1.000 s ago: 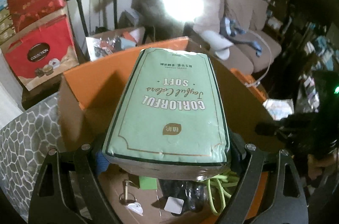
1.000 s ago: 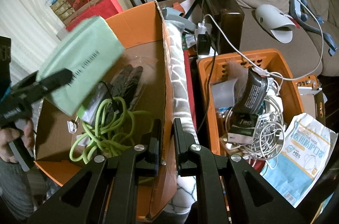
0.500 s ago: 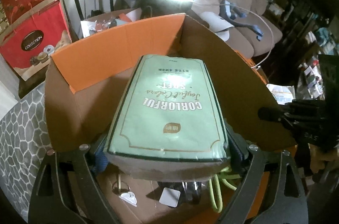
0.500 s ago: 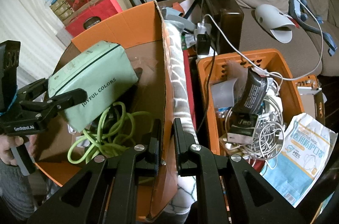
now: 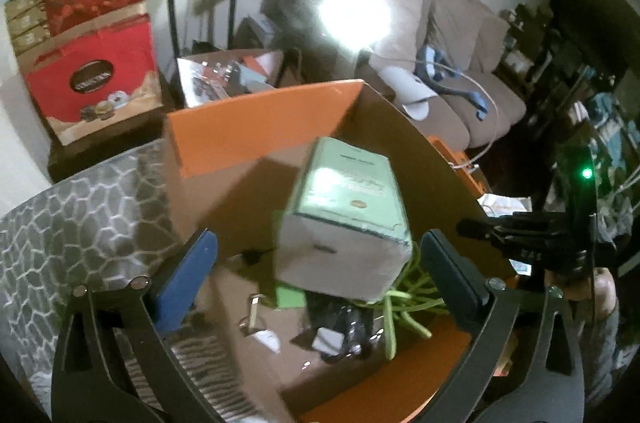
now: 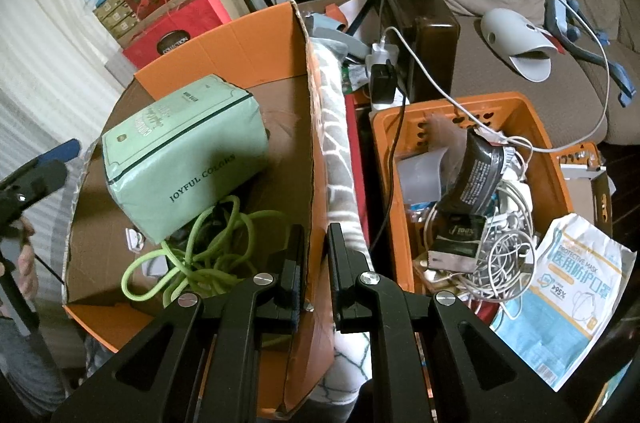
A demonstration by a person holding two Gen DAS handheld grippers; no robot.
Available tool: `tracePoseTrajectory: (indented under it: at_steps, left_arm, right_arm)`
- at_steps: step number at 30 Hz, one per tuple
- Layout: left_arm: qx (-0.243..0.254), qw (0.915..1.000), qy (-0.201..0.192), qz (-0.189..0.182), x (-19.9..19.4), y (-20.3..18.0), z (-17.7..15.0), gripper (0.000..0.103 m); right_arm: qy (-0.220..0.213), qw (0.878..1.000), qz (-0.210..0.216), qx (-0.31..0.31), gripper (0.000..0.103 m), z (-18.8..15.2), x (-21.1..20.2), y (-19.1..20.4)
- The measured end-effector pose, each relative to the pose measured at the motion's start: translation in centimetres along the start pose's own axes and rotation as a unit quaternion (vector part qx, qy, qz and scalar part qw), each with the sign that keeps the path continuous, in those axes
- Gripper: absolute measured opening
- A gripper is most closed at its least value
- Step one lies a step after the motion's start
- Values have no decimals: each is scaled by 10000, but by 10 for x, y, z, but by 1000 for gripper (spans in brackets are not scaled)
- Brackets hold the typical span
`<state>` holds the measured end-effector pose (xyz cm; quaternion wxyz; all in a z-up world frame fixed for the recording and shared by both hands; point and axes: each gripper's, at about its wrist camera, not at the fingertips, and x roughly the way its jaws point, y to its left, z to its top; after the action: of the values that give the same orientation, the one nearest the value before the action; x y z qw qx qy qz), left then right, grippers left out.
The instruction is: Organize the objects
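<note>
Now the left gripper (image 5: 320, 263), its jaws just opened wide, grips nothing; the green tissue pack (image 6: 182, 153) lies in the orange cardboard box (image 6: 244, 47) on the green cord (image 6: 200, 255). Right gripper (image 6: 316, 263) clamps the box's right wall.

Left gripper (image 5: 318, 273): black angular frame; blue pad on one finger (image 5: 184, 281), darker blue-grey pad on the other; round silver screws at the finger pivots.

Right gripper (image 6: 316, 255): black, two slim black fingers (image 6: 295, 263), four silver screw heads on the linkage arms. Seen from the left wrist, a green lamp glows on its body.

Grey clothing at the frame edges.
</note>
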<state>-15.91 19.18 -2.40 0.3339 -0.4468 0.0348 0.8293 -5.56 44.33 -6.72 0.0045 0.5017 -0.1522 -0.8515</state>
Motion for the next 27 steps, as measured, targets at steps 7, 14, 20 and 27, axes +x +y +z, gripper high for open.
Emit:
tracePoseTrajectory:
  at_steps: [7,14,20,27]
  left_arm:
    - [-179,9992,-197,301,-28,22,-15,103]
    - [-223,9974,-375,567,-53,28,-40,103]
    - [-543,9968,-346,474,-73,29,-65,103]
    - [-627,9941,-604,649,-99,29,-80,103]
  right_arm:
    - [-24,10000,-59,-6,10,-1,-1,-1]
    - [-158,9991,-384,17,32,-3,-5,2]
    - [-449,9965,-700,39,46,-7,-31,11]
    - [-834,9931,-806,-180,69,-16,-66,45]
